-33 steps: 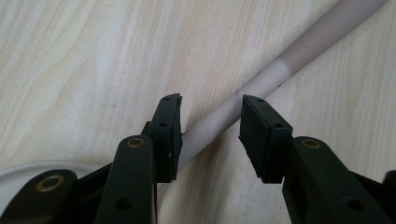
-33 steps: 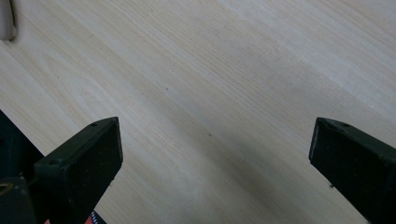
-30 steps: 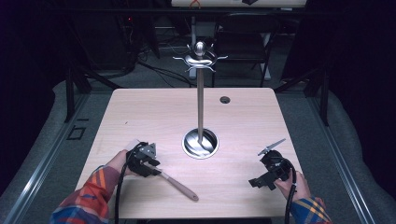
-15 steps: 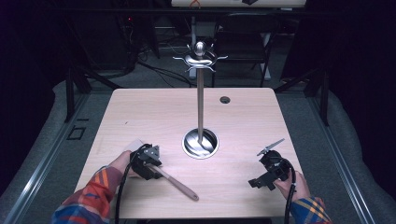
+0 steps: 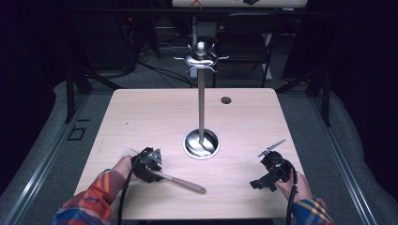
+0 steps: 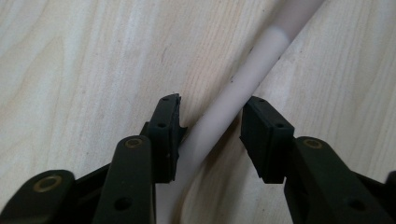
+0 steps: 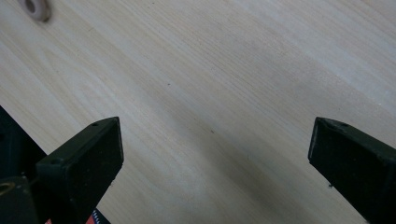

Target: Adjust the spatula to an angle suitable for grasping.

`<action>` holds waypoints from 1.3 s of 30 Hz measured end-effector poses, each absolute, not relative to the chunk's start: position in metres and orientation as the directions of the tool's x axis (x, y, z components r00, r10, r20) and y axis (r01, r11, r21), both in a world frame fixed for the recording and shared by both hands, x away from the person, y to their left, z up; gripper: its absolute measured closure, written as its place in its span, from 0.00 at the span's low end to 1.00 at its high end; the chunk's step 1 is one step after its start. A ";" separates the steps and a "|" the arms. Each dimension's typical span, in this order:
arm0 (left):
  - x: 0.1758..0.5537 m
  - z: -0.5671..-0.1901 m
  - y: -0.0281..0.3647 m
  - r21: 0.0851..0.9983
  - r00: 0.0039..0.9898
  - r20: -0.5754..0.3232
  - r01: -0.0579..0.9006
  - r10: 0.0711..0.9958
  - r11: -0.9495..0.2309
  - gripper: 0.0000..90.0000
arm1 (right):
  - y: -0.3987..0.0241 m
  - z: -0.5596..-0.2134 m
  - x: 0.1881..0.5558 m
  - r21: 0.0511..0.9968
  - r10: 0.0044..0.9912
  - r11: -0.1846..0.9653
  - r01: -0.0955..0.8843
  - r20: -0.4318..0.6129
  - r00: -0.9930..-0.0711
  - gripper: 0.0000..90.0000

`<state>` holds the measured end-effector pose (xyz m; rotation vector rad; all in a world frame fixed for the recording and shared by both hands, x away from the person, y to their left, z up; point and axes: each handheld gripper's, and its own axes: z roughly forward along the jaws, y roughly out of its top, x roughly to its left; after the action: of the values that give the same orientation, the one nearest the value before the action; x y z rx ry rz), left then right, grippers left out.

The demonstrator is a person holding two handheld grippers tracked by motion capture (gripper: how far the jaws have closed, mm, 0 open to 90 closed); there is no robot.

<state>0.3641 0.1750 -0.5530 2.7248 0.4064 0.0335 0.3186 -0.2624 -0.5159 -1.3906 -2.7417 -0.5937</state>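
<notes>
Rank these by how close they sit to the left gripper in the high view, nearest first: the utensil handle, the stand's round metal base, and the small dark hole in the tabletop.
From the left gripper:
1. Utensil handle, between its jaws, running toward the table's near middle.
2. Round metal base, at the table's centre.
3. Small dark hole, near the far edge.

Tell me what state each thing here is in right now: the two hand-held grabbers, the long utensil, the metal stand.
Left gripper: open, its fingers straddling the utensil handle, not yet clamped.
Right gripper: wide open, holding nothing, over bare table.
Utensil: lying flat on the table, handle end with its hanging hole pointing toward the right gripper.
Metal stand: upright at the table's centre, hooks at its top bare.
</notes>
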 end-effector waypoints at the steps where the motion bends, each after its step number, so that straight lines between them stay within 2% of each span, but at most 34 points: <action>1: 0.364 -0.553 0.175 0.376 0.958 -0.032 0.276 0.286 -0.884 0.66 | -0.262 -0.516 0.319 0.327 0.776 0.534 0.780 0.178 -0.605 0.03; 3: 0.364 -0.553 0.178 0.387 0.947 -0.033 0.306 0.318 -0.870 0.69 | -0.262 -0.517 0.319 0.334 0.774 0.534 0.777 0.177 -0.608 0.03; 9: 0.361 -0.552 0.176 0.371 0.942 -0.013 0.316 0.335 -0.873 0.74 | -0.262 -0.518 0.319 0.323 0.773 0.534 0.782 0.189 -0.606 0.04; 21: 0.353 -0.548 0.177 0.323 0.876 -0.022 0.462 0.482 -0.826 0.83 | -0.261 -0.518 0.318 0.317 0.779 0.532 0.785 0.179 -0.600 0.05; 24: 0.350 -0.547 0.174 0.317 0.883 -0.015 0.449 0.469 -0.836 0.85 | -0.260 -0.521 0.319 0.325 0.780 0.528 0.785 0.179 -0.599 0.05; 30: 0.349 -0.547 0.173 0.317 0.889 -0.005 0.436 0.459 -0.842 0.84 | -0.261 -0.519 0.319 0.309 0.776 0.551 0.775 0.151 -0.613 0.05; 34: 0.350 -0.547 0.172 0.333 0.886 -0.011 0.440 0.463 -0.834 0.78 | -0.260 -0.519 0.319 0.302 0.779 0.546 0.781 0.161 -0.606 0.05; 39: 0.351 -0.546 0.165 0.328 0.883 -0.001 0.444 0.469 -0.834 0.77 | -0.258 -0.519 0.319 0.307 0.772 0.554 0.773 0.156 -0.616 0.06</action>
<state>0.3507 0.1654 -0.5465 2.7310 0.6809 0.1136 0.3190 -0.2579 -0.5193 -1.3756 -2.7667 -0.5492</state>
